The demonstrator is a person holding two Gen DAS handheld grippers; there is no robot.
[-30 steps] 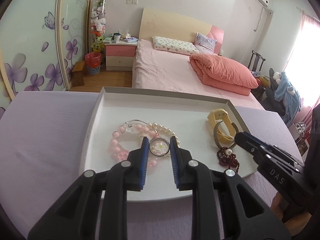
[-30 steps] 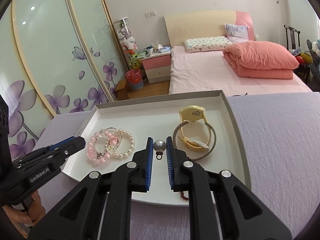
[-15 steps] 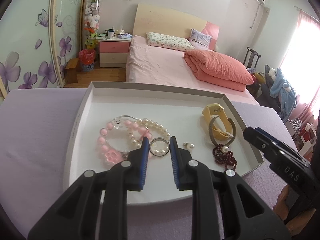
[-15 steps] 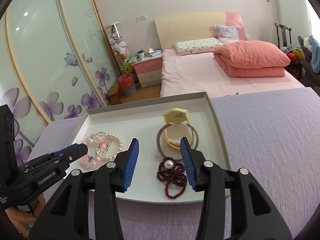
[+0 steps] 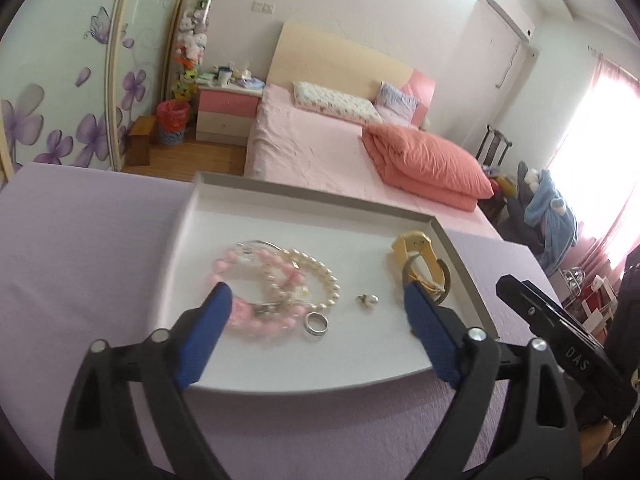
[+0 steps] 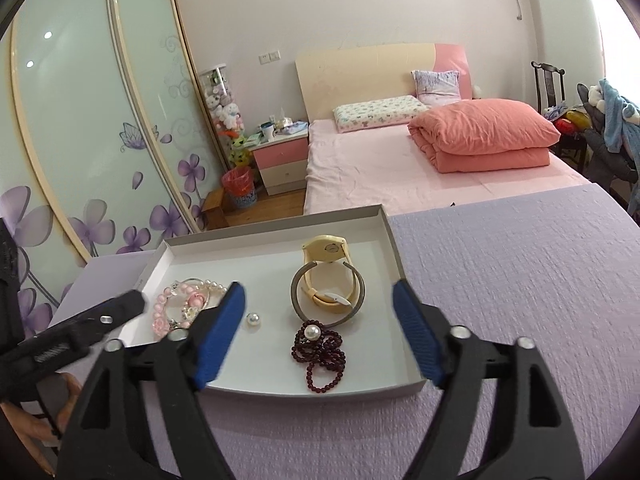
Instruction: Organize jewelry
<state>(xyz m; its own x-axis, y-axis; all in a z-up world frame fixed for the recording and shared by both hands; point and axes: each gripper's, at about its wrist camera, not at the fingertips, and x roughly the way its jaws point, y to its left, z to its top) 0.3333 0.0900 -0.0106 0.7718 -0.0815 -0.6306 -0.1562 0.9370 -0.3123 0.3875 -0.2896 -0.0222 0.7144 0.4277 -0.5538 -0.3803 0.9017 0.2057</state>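
Lying in tray: all the jewelry is seen inside the shallow white tray [image 6: 394, 248] on the lilac-covered table [image 6: 520, 280].
Silver ring: a ring [image 5: 317, 324] is set flat on the tray floor, touching the pink bead bracelet [image 5: 256, 322] at its 9 o'clock.
Pearl bracelet: a pearl strand [image 5: 320, 276] is tangled with the pink one, at 12 o'clock of the ring.
Pearl charm: a loose pearl [image 5: 370, 300] is placed apart, at 2 o'clock of the ring.
Watch: a yellow watch [image 6: 328, 276] is ringed by a grey bangle [image 6: 298, 300].
Garnet beads: a dark red strand [image 6: 320, 356] is heaped at 6 o'clock of the watch, topped by a pearl.
Left gripper [image 5: 316, 312]: jaws are opening wide, released, nothing pinched; the ring is seen between them.
Right gripper [image 6: 318, 316]: jaws are opening, released; the red strand is framed but untouched.
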